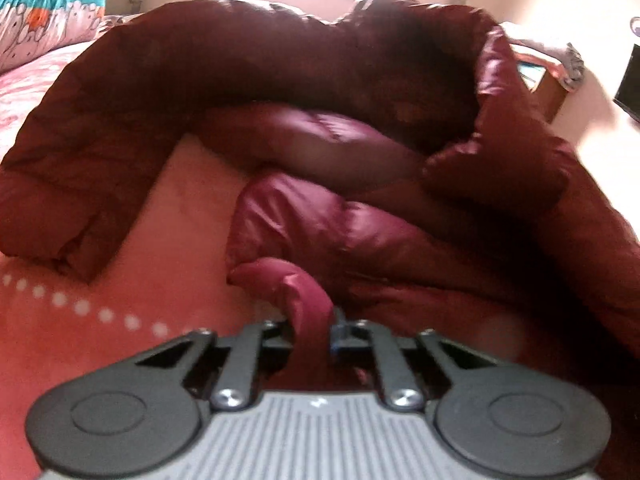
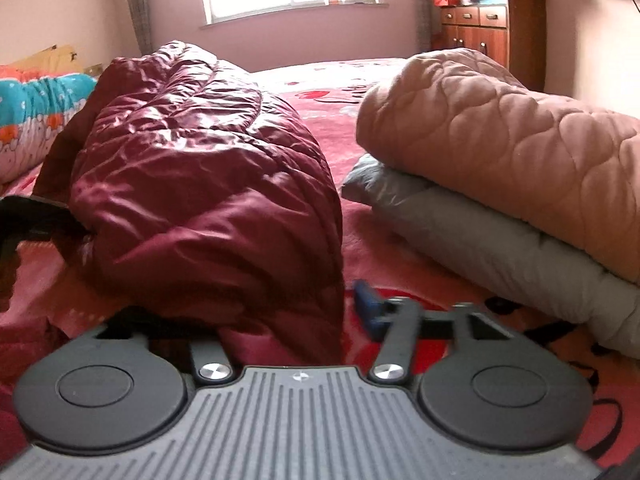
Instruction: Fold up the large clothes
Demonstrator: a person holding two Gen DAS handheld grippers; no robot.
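Left hand-held gripper [image 1: 314, 326] clamped on a pinched fold of the maroon down jacket [image 1: 280, 92] — bunched on the bed [image 1: 120, 280]. Right hand-held gripper [image 2: 304, 320] part-way closed around the hem; firm contact unclear. Light, puffy, slippery shell — grip seams or hem edges.

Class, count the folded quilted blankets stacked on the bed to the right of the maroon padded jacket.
2: a tan quilted blanket on top, a grey quilted blanket beneath it. More may lie hidden past the frame's right edge.

Folded quilts [image 2: 500, 120], wooden dresser [image 2: 480, 28]
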